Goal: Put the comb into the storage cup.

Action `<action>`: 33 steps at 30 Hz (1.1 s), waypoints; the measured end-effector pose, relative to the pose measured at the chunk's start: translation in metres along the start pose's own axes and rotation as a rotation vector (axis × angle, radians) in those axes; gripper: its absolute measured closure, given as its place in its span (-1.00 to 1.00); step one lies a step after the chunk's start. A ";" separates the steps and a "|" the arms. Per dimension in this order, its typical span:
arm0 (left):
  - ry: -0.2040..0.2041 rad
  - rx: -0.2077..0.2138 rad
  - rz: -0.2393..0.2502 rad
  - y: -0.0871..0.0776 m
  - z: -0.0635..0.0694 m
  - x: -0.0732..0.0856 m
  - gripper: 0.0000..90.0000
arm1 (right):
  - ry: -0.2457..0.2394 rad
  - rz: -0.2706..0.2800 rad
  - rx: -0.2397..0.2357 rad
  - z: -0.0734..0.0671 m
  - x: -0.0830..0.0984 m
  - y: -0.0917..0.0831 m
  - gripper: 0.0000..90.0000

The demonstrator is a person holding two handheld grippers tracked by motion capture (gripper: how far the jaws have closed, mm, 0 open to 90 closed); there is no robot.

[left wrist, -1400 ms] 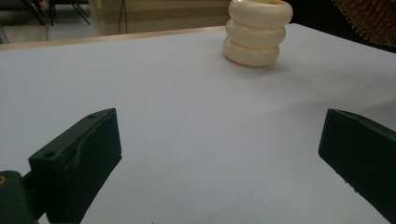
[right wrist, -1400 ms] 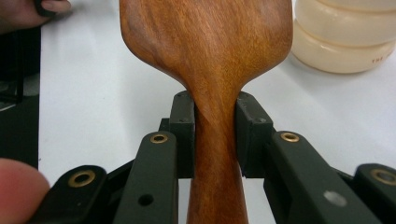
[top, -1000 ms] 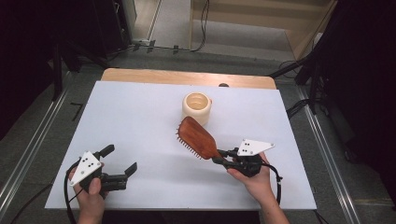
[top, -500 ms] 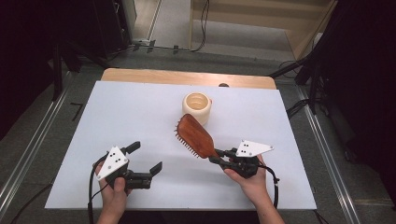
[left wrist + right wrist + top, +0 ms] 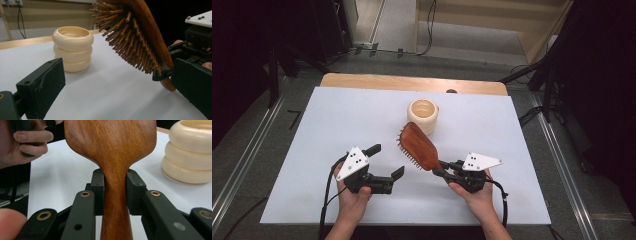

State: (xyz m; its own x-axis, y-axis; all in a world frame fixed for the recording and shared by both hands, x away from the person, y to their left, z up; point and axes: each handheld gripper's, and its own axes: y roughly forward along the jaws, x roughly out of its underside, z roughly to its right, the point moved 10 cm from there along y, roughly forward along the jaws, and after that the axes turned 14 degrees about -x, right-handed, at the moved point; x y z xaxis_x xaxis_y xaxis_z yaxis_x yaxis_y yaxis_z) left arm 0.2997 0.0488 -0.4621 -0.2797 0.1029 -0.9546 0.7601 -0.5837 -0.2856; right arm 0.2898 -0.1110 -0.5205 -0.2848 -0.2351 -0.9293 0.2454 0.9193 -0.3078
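A white rectangular table top (image 5: 337, 130) carries everything, with a strip of pale wood along its far edge. On it, near the middle and toward the far side, stands a cream ribbed holder shaped like three stacked rings (image 5: 423, 115), open at the top. Just in front of that holder is a reddish-brown wooden paddle hairbrush (image 5: 418, 148), held off the surface at a tilt, its smooth polished back facing up and its rows of light wooden pins (image 5: 125, 37) facing down and to the person's left. The brush head is broad and rounded and narrows to a slim neck. The right gripper (image 5: 443, 170) has its two black jaws closed to a narrow gap on that neck (image 5: 116, 192), one pad pressed flat against each side, so the brush is firmly clamped. The left gripper (image 5: 387, 161) sits near the brush's pin side with its jaws spread wide, nothing between them and touching nothing.
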 end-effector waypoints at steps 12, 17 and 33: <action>-0.032 0.031 0.002 0.010 0.018 -0.012 -1.00 | -0.026 0.005 0.001 -0.008 -0.003 0.008 0.56; -0.067 0.007 -0.017 0.016 0.017 -0.011 -0.95 | -0.039 0.008 0.005 -0.010 -0.004 0.010 0.56; -0.092 -0.049 -0.021 0.032 0.030 -0.017 -0.67 | -0.070 0.043 0.039 -0.024 -0.012 0.022 0.56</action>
State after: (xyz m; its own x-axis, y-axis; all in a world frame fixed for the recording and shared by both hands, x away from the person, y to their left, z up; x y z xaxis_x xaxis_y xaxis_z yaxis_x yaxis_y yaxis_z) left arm 0.3109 0.0043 -0.4529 -0.3469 0.0391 -0.9371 0.7804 -0.5421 -0.3115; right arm 0.2764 -0.0801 -0.5112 -0.2080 -0.2180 -0.9535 0.2922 0.9165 -0.2733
